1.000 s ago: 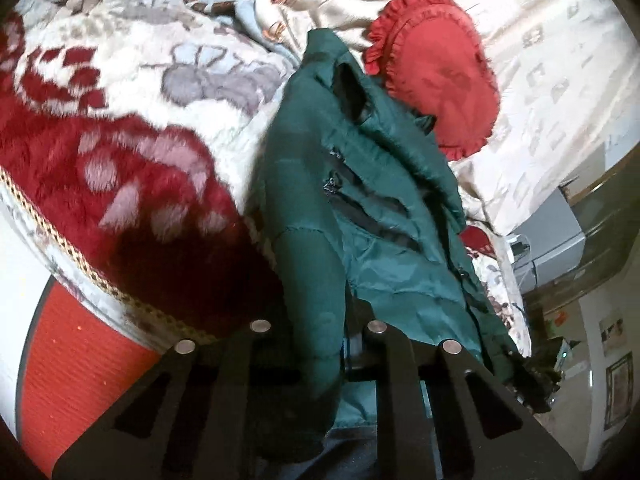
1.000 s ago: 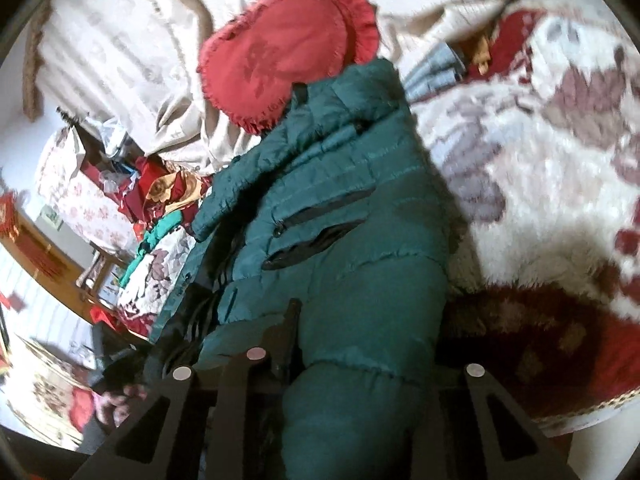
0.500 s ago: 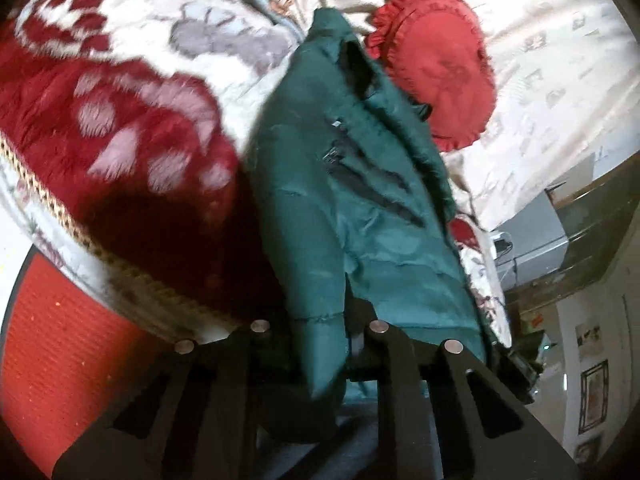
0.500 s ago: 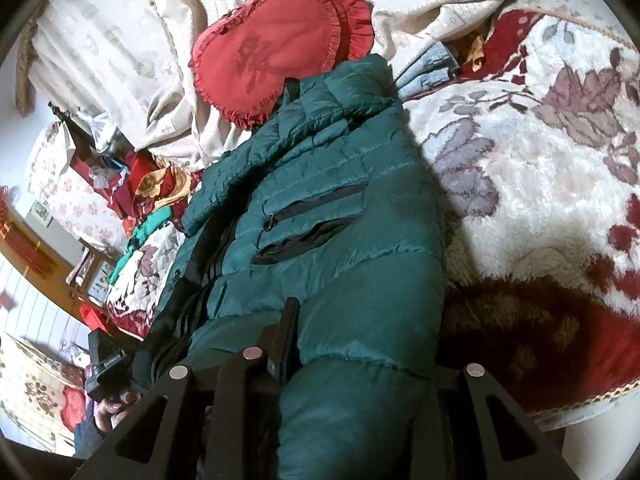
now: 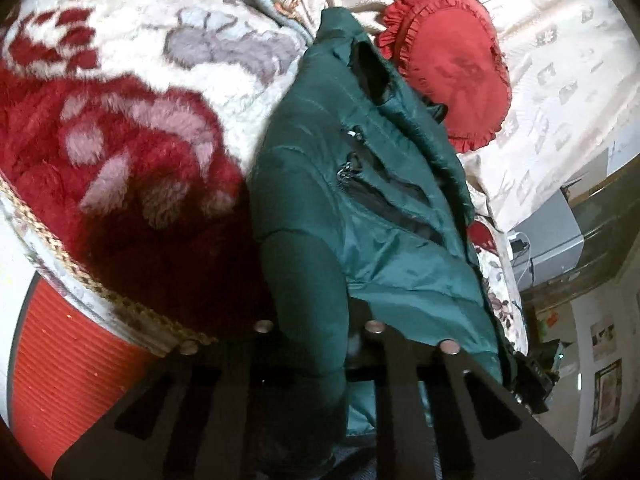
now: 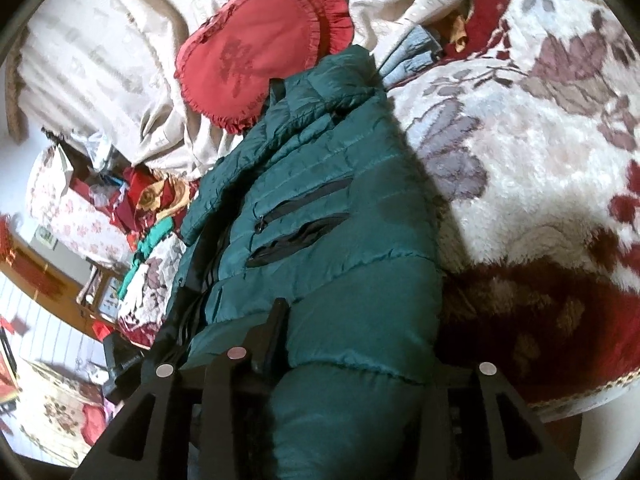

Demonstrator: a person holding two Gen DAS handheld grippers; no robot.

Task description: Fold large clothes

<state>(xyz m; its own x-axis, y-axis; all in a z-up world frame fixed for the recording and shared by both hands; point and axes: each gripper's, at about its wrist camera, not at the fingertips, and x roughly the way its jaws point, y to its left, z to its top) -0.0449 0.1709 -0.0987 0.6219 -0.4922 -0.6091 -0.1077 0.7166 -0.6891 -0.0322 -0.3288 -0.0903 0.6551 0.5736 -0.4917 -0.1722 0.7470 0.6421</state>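
Observation:
A dark green puffer jacket (image 5: 360, 184) lies lengthwise on the floral blanket (image 5: 120, 128), zip pockets facing up, its far end touching a red frilled cushion (image 5: 452, 68). My left gripper (image 5: 316, 332) is shut on a fold of the jacket's near edge, which bulges between the fingers. In the right wrist view the same jacket (image 6: 320, 224) runs from the cushion (image 6: 256, 60) down to my right gripper (image 6: 356, 360), which is shut on a thick padded fold of it. The fingertips of both grippers are hidden by cloth.
The fluffy red and white blanket (image 6: 540, 160) covers the bed. A cream bedspread (image 5: 560, 80) lies behind the cushion. The bed's braided edge (image 5: 132, 308) is near the left gripper, above a red floor mat (image 5: 60, 360). Cluttered furniture (image 6: 80, 200) stands beyond the bed.
Both grippers keep their hold on the jacket. The left view swung and came back a little; the right gripper shifted slightly, so the jacket sits more centred.

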